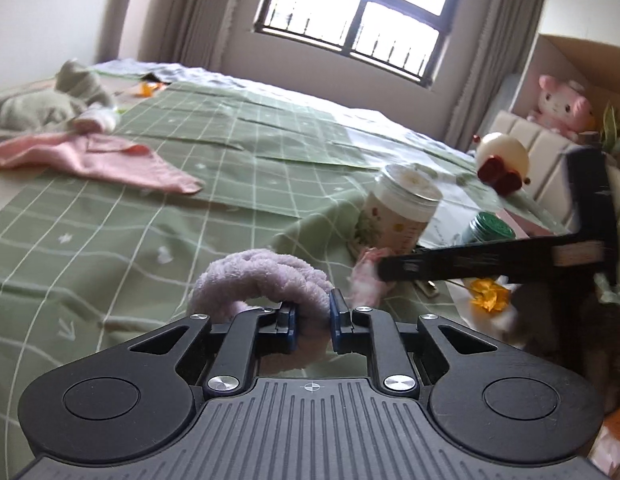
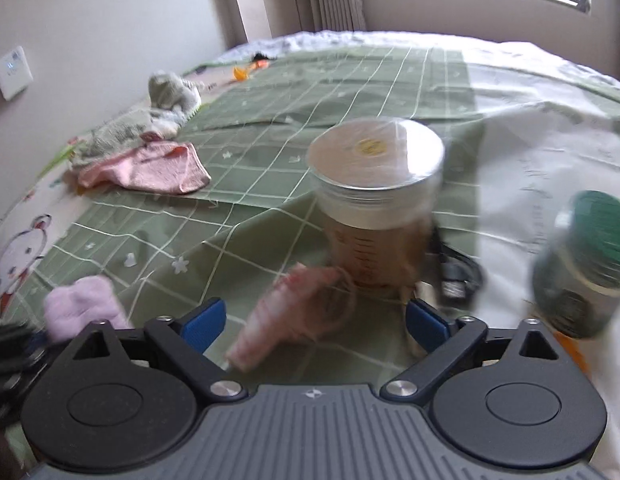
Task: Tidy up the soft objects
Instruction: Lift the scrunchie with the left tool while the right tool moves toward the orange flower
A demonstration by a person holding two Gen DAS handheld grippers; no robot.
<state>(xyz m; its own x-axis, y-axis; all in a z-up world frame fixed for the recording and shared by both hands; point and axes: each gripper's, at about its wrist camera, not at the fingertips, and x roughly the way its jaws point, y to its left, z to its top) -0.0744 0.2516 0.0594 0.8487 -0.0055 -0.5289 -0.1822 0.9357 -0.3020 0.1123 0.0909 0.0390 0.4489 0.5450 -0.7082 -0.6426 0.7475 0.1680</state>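
A fluffy lilac scrunchie is clamped between the pads of the left gripper, above the green checked sheet. The right gripper is spread wide, nothing gripped, with a crumpled pink-and-white cloth lying between its fingers, just before a lidded jar. A pink towel is seen farther off on the bed, under a window. The right view is blurred, so the green-lidded jar is hard to make out.

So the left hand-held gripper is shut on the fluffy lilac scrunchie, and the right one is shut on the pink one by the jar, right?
Not quite. The left hand-held gripper is shut on the lilac scrunchie, but the right wrist view shows the right hand-held gripper open, fingers spread either side of the pink scrunchie by the jar, not gripping it.
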